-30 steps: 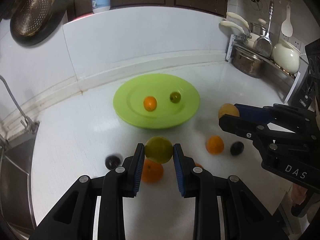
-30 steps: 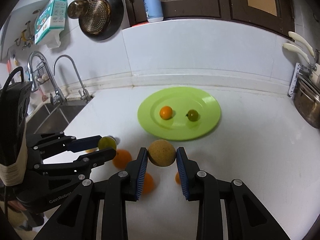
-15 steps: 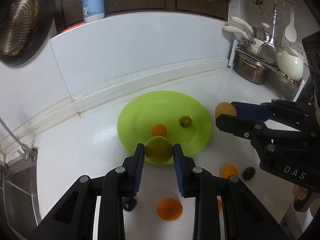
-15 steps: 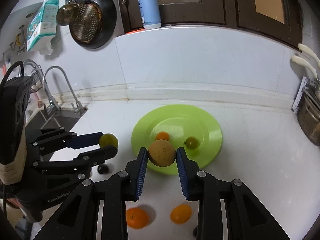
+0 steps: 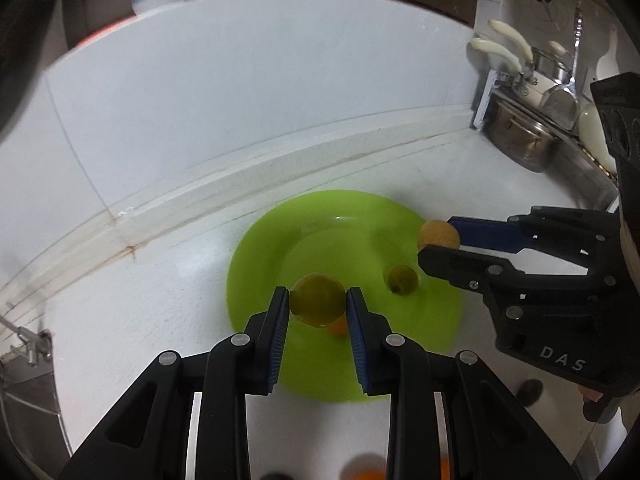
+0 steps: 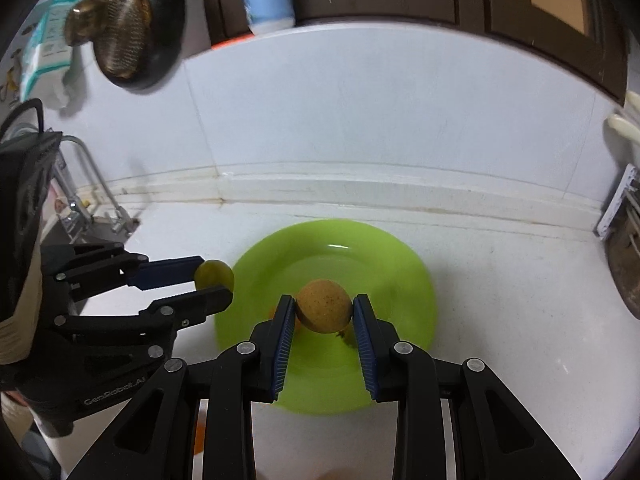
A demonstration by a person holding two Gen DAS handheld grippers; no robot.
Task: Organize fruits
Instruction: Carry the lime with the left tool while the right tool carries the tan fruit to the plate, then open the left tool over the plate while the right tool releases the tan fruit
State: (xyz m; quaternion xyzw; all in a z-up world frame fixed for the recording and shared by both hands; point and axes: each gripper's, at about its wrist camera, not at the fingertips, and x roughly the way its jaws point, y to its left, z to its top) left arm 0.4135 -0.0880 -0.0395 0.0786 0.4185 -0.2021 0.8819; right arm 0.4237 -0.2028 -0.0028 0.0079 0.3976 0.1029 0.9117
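My left gripper (image 5: 318, 304) is shut on a yellow-green round fruit (image 5: 317, 299) and holds it above the near part of the green plate (image 5: 276, 240). My right gripper (image 6: 323, 311) is shut on a tan speckled round fruit (image 6: 323, 306) above the green plate (image 6: 392, 252). A small green fruit (image 5: 402, 279) lies on the plate, and a small orange fruit (image 5: 338, 328) shows partly behind my left fingers. The right gripper (image 5: 438, 240) shows at the plate's right rim in the left wrist view. The left gripper (image 6: 214, 280) shows at the plate's left rim in the right wrist view.
A dark fruit (image 5: 529, 392) and an orange fruit (image 5: 366, 470) lie on the white counter near me. A steel pot (image 5: 520, 140) and utensil rack stand at the back right. A sink tap (image 6: 80, 184) is at the left. The backsplash wall rises behind the plate.
Both grippers have moved forward with their fruits and now hang over the green plate. The loose fruits on the counter have dropped toward the bottom of the views.
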